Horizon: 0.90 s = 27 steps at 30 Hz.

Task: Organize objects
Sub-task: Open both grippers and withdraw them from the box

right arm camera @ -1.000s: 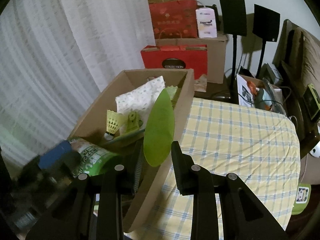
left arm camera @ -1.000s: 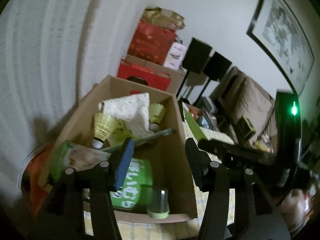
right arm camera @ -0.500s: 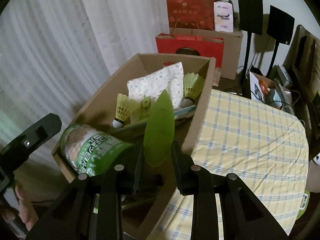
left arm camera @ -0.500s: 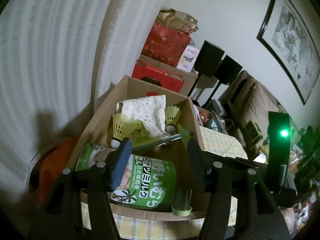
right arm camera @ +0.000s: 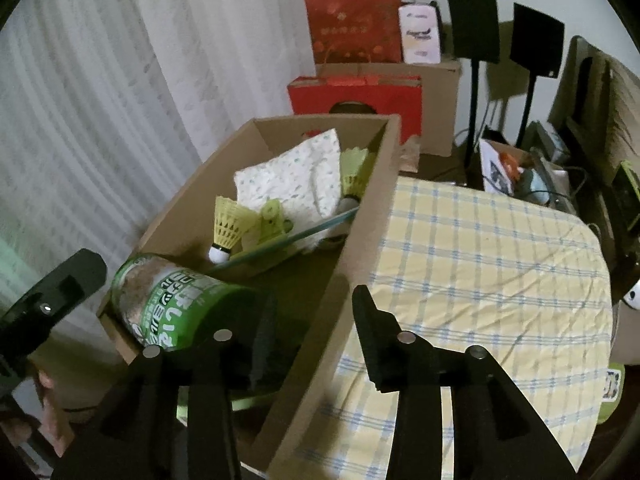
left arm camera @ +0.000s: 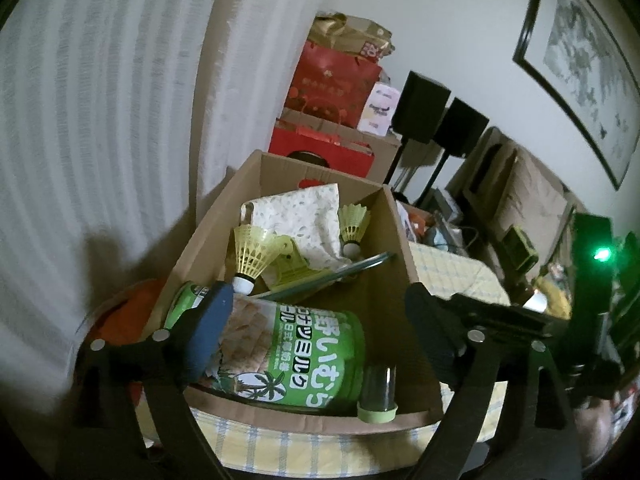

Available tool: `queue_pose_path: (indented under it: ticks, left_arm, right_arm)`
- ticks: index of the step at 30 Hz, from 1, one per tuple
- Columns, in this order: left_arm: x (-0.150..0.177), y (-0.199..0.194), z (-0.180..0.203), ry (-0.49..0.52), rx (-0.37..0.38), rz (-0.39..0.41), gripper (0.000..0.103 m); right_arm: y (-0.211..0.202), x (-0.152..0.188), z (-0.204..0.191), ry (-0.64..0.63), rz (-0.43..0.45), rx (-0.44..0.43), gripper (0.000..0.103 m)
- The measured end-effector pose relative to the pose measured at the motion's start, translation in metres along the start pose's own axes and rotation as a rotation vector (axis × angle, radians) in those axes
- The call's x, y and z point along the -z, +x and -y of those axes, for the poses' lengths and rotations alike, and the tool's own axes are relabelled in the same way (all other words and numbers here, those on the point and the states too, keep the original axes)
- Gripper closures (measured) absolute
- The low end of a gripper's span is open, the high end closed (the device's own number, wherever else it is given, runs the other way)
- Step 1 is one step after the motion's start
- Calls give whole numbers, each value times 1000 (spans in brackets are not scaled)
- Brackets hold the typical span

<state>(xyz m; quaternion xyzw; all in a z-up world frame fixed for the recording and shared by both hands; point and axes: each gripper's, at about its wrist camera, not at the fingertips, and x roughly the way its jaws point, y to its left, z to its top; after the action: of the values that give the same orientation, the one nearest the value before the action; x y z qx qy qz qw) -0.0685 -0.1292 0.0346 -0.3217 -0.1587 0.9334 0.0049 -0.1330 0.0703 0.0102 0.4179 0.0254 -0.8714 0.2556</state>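
Observation:
An open cardboard box (left arm camera: 394, 240) (right arm camera: 360, 248) stands on a checked tablecloth. A green can (left arm camera: 304, 352) (right arm camera: 172, 300) lies on its side at the box's near end. My left gripper (left arm camera: 316, 314) hovers over it with jaws opening wide; the blue pad (left arm camera: 208, 324) overlaps the can's end, but the other finger stands clear of it. My right gripper (right arm camera: 314, 316) straddles the box's right wall, jaws opening with nothing held. Only a pale green edge (right arm camera: 244, 400) of the flat green piece shows under its left finger.
Deeper in the box lie two yellow shuttlecocks (left arm camera: 252, 256) (left arm camera: 352, 224), a speckled cloth (left arm camera: 296, 216), a green clip, a thin rod (right arm camera: 288, 238) and a small vial (left arm camera: 378, 392). The checked tablecloth (right arm camera: 480, 272) spreads right. Red bags (right arm camera: 352, 24), speaker stands and curtains stand behind.
The left jaws spread apart and let go of the green can, which now rests in the box. The right jaws opened and the flat green piece dropped from between them.

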Motion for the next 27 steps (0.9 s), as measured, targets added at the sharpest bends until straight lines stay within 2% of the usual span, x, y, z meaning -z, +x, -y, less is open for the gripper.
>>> queue_pose_path:
  ticks: [4, 6, 8, 11, 16, 21, 27]
  left_arm:
    - [5, -3, 6, 40, -25, 2, 9]
    - [6, -3, 8, 51, -28, -1, 8]
    - [8, -4, 11, 65, -34, -4, 8]
    - [10, -6, 14, 82, -39, -5, 7]
    - [13, -11, 22, 108, -35, -7, 2]
    - [15, -15, 27, 126, -31, -21, 1]
    - [20, -21, 34, 138, -64, -42, 0]
  right_arm:
    - [-16, 7, 3, -15, 33, 49, 51]
    - [-22, 10, 5, -21, 44, 79, 46]
    - [-28, 14, 6, -34, 54, 107, 36]
    - [-37, 20, 5, -59, 77, 159, 30]
    - [-54, 27, 8, -55, 106, 188, 24]
    - [-67, 33, 14, -38, 131, 218, 20]
    - [-84, 41, 20, -3, 161, 241, 12]
